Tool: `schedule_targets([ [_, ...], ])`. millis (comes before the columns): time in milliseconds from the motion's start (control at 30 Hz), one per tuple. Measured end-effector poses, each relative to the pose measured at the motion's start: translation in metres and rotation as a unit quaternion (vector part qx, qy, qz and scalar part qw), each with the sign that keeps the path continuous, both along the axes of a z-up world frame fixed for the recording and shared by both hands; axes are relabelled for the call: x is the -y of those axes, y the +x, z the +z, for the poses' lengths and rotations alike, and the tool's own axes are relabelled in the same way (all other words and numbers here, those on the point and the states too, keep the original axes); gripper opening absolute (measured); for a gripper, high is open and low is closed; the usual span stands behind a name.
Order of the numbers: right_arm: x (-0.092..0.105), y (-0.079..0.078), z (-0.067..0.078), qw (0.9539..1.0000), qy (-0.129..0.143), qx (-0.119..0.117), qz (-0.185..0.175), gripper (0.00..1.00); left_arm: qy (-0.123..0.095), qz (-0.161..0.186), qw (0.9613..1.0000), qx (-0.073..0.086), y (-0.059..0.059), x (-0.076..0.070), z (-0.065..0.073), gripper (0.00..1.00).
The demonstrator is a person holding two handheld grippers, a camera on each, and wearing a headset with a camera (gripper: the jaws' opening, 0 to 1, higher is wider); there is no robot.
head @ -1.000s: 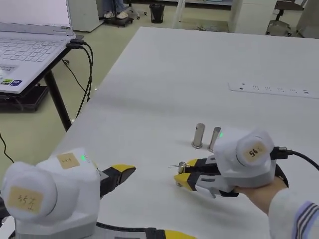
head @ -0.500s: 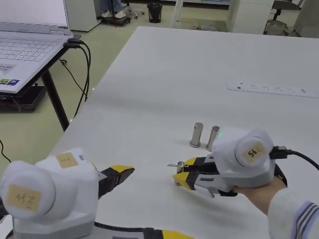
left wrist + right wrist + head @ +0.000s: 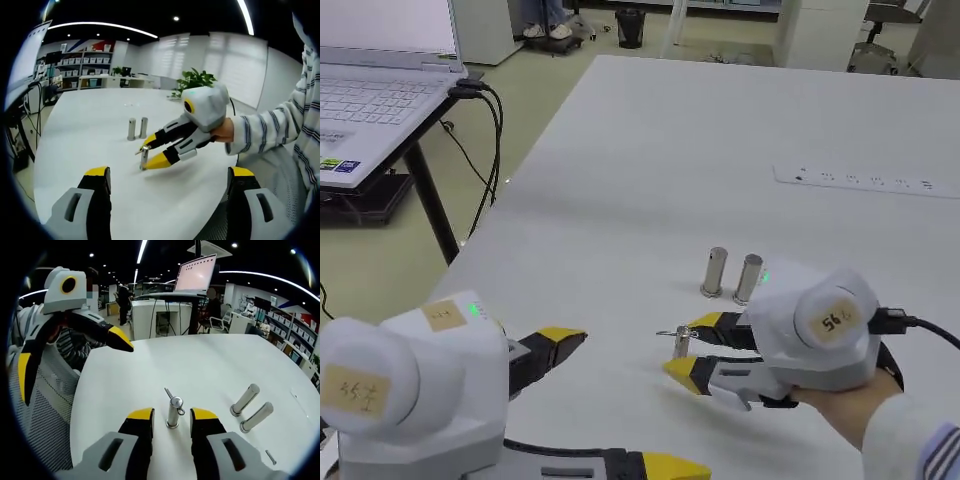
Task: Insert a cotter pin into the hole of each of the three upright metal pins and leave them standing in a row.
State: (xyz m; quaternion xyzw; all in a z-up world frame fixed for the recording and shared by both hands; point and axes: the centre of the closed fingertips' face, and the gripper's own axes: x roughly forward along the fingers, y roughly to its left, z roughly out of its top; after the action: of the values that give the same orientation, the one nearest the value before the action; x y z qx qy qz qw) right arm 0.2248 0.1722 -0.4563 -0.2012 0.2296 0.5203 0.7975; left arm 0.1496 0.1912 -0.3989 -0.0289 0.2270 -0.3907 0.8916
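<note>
Right gripper (image 3: 688,345) jaws are apart either side of a standing pin (image 3: 173,416), cotter (image 3: 169,393) through it. Left gripper (image 3: 618,400) jaws wide apart, holding nothing. Two other pins (image 3: 245,400) stand nearby.

- Head view looks steeply down from above the table's (image 3: 620,180) near edge.
- Left gripper view sits low, farther back, facing across it.
- Right gripper view sits close to one metal pin (image 3: 173,412), which all three share.

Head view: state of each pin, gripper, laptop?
Near pin: upright, cotter pin in.
Far left pin: upright, no cotter pin.
Far right pin: upright, no cotter pin.
Right gripper: open around near pin.
Left gripper: open, empty.
Laptop: open, on.
</note>
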Motion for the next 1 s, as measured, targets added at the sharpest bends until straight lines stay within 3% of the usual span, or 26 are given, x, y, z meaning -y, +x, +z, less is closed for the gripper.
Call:
schedule_targets([
  [167,0.012,-0.009,0.02,0.9997,0.019,-0.01,-0.015,0.33,-0.001,-0.001,1.0,0.003,0.003,-0.001,0.003,0.96],
  [300,0.027,-0.016,0.034,0.9978,0.041,-0.029,-0.042,0.54,-0.003,-0.004,1.0,0.005,0.006,-0.001,0.005,0.96],
  [567,0.056,-0.029,0.049,0.9927,0.066,-0.044,-0.091,0.65,-0.006,-0.009,0.9999,0.011,0.011,0.0,0.012,0.96],
  [733,0.073,-0.036,0.057,0.9841,0.097,-0.058,-0.137,0.7,-0.009,-0.014,0.9998,0.009,0.012,0.001,0.015,0.96],
  [867,0.088,-0.039,0.06,0.9799,0.102,-0.058,-0.161,0.78,-0.006,-0.021,0.9997,0.012,0.014,0.002,0.016,0.96],
  [1000,0.099,-0.04,0.063,0.9723,0.117,-0.069,-0.19,0.83,-0.004,-0.024,0.9996,0.012,0.018,0.003,0.017,0.96],
])
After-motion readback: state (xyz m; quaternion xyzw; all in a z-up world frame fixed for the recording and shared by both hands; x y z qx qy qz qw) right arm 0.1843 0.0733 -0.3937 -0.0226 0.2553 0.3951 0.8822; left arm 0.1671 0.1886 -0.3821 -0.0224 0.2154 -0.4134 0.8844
